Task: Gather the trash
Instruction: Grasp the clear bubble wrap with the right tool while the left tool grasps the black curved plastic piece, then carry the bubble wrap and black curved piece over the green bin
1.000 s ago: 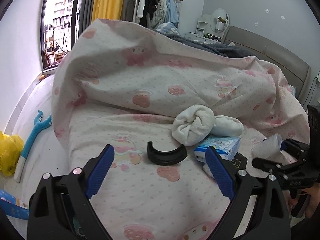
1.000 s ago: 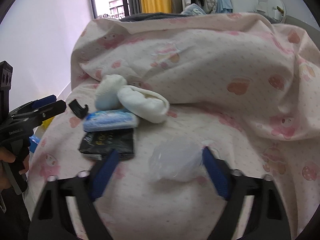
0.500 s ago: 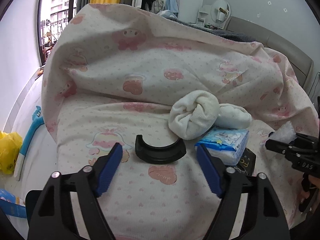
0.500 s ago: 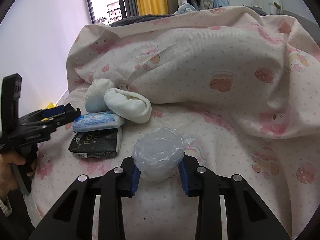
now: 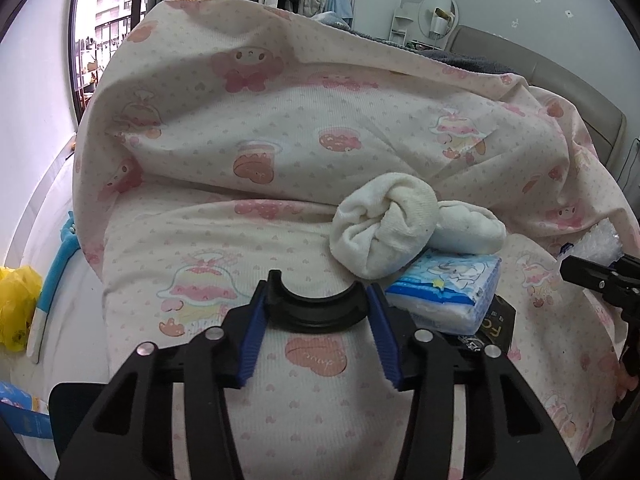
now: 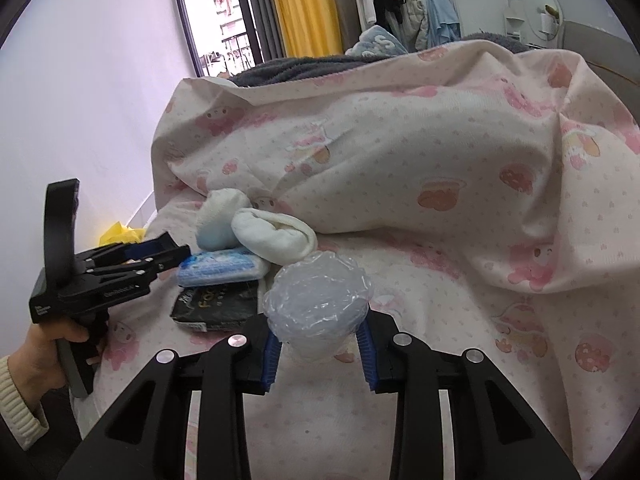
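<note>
- Duvet: pink-print; both pickups lie on it.
- My right gripper: pads closed on crumpled clear plastic cup; grasp step done, I judge.
- My left gripper: pads pinching black curved clip; next, lift both, find bin.

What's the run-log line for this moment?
left gripper: shut on black curved piece | right gripper: shut on crumpled clear plastic | both on quilt

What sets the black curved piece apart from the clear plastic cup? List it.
The black curved piece is opaque, rigid-looking and an open arc; the clear plastic cup is see-through, crinkled and round. The piece sits in the left tool, the cup in the right tool. Each is pinched between blue pads.
</note>
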`<state>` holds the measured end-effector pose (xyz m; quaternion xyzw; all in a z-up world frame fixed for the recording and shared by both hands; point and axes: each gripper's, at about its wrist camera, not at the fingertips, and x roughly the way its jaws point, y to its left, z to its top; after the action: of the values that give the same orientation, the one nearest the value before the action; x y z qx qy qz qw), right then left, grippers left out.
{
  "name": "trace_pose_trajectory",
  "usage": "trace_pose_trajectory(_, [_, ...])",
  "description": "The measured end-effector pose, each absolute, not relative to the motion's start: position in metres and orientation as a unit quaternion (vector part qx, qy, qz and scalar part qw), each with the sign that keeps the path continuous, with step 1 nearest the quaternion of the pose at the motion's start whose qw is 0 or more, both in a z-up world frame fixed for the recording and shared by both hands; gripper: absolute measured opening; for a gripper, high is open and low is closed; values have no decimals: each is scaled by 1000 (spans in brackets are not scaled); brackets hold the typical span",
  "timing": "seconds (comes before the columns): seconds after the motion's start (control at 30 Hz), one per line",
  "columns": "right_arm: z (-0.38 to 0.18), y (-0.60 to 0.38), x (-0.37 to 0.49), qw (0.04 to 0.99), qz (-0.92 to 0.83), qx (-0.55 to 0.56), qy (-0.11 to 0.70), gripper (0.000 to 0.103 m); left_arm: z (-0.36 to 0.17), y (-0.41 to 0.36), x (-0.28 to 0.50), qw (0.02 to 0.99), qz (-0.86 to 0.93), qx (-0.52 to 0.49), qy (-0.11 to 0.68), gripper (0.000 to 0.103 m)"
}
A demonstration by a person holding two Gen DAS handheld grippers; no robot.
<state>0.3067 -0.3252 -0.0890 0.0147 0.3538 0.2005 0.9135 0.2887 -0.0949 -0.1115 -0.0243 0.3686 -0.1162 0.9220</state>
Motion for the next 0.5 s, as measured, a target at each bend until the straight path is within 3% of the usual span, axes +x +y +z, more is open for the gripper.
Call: trace_pose_trajectory(0.5, [-69,-270,311,907,243,6,344,34,-84,-72,263,931,-137,-34,336,49])
